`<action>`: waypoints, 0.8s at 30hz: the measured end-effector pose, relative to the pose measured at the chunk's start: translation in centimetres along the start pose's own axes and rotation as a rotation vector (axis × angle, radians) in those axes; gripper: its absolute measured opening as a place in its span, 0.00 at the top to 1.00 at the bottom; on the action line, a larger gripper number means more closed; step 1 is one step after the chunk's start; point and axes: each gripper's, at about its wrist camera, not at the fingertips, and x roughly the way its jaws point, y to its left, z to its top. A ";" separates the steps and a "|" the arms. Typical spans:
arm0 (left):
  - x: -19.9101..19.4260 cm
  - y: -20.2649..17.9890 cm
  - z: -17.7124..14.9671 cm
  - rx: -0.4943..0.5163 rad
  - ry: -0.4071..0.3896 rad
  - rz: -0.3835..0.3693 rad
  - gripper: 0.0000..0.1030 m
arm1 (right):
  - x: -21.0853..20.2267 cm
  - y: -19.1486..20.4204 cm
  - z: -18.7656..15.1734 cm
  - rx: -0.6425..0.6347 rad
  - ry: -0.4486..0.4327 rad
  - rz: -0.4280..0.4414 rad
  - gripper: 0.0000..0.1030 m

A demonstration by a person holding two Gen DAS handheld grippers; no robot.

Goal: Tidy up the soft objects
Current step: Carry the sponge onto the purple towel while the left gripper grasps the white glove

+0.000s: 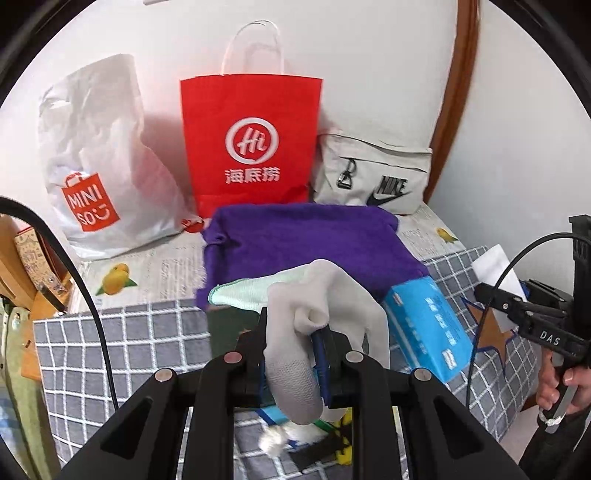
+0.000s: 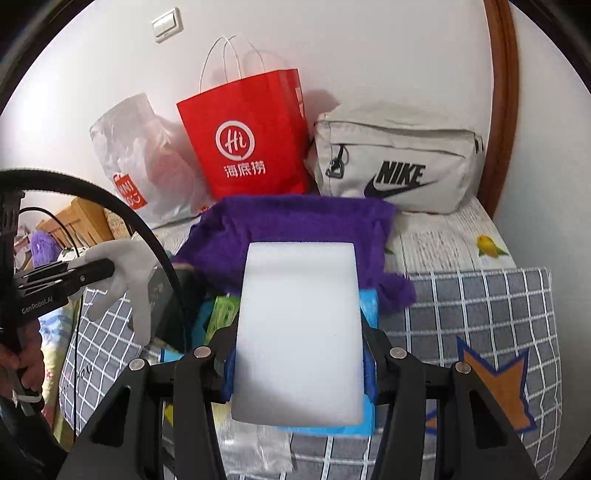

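A grey glove [image 1: 295, 332] is clamped in the left gripper [image 1: 295, 354]. A white foam block [image 2: 299, 332] (long axis pointing away) is gripped by the right gripper [image 2: 299, 365]. The red paper bag [image 2: 247, 136] stands far, slightly left.

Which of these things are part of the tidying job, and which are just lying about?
Part of the job:
- grey glove, gripped in the left tool
- white foam block, gripped in the right tool
- purple cloth
- mint cloth

Lying about:
- blue box
- light switch
- wooden frame
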 end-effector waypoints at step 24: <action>7.9 3.9 7.3 -0.019 0.009 0.002 0.81 | 7.9 -2.7 8.5 0.035 0.060 -0.006 0.51</action>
